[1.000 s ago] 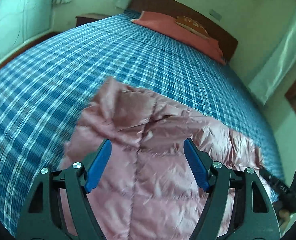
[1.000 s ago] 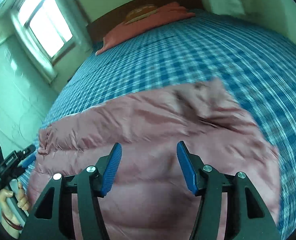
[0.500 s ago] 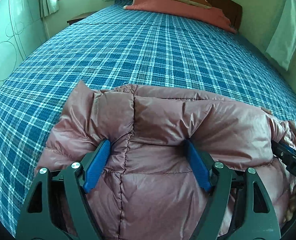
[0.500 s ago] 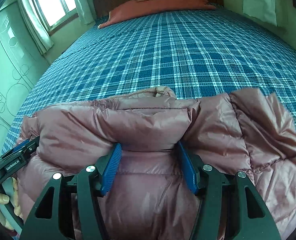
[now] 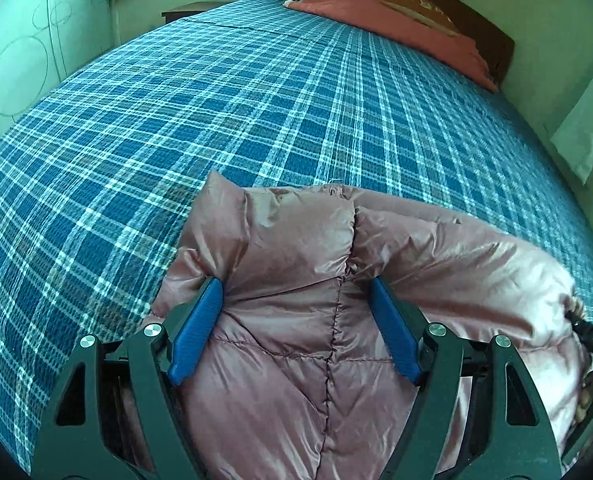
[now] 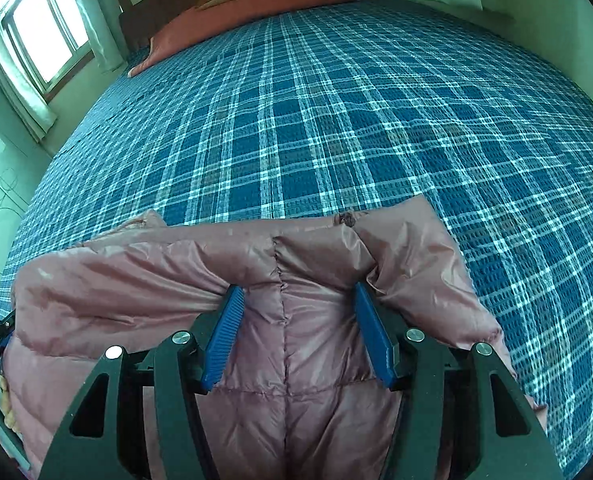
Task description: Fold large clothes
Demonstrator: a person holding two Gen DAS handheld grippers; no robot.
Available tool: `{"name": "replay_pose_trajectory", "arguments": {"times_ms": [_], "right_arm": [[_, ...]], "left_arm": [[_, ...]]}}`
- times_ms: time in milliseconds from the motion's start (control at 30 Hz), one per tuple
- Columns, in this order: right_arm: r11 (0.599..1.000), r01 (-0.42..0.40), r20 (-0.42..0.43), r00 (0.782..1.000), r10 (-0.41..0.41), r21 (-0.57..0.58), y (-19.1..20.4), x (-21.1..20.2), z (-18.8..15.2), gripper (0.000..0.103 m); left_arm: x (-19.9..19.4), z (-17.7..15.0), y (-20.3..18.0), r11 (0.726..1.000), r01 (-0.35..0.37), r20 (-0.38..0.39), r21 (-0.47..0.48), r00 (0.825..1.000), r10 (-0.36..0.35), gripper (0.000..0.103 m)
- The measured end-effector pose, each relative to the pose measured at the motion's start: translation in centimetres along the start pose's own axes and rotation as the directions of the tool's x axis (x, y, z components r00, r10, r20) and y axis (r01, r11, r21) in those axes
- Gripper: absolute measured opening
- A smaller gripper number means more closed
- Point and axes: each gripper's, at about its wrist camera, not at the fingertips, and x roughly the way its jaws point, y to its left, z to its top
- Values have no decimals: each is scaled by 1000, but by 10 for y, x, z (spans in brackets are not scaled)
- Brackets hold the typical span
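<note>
A puffy pink down jacket (image 5: 296,240) lies bunched at the near edge of a blue plaid bed (image 5: 256,100). My left gripper (image 5: 296,284) is shut on a thick quilted fold of it, the blue pads pressing into the fabric on both sides of a seam. In the right wrist view the same jacket (image 6: 136,280) fills the jaws of my right gripper (image 6: 298,288), which is shut on another thick fold. A padded roll of the jacket bulges over both sets of fingertips. Each view catches the other gripper at its edge, partly hidden by fabric.
The plaid bed cover (image 6: 336,120) stretches far ahead to a reddish pillow (image 5: 376,8) and a dark wooden headboard (image 6: 156,4). A window (image 6: 44,40) with curtains is at the left. A pale wardrobe (image 5: 12,60) stands beside the bed. A hand (image 6: 4,400) shows at the left edge.
Both grippers sank toward the bed with the jacket. One second ago it was blurred and stretched out ahead; now its far edge is rolled up thick over the fingertips.
</note>
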Motion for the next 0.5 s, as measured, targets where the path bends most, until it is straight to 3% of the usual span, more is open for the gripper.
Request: {"name": "replay_pose_trajectory", "arguments": {"times_ms": [200,333,500], "right_arm": [[1000,-13,14,1000,13,25,1,-13,2,58],[998,-39,47,998,37,58,-13,-50,3,58],[994,-62,58,997,56,92,-49,-96,-35,58]], "left_arm": [[-6,3,7,999,26,-4,-33,1000,-26,77],[-43,1,28,989,91,27,-118,996,-88,77],[-91,-16,67,966,110,67,-233,993,-97,77]]}}
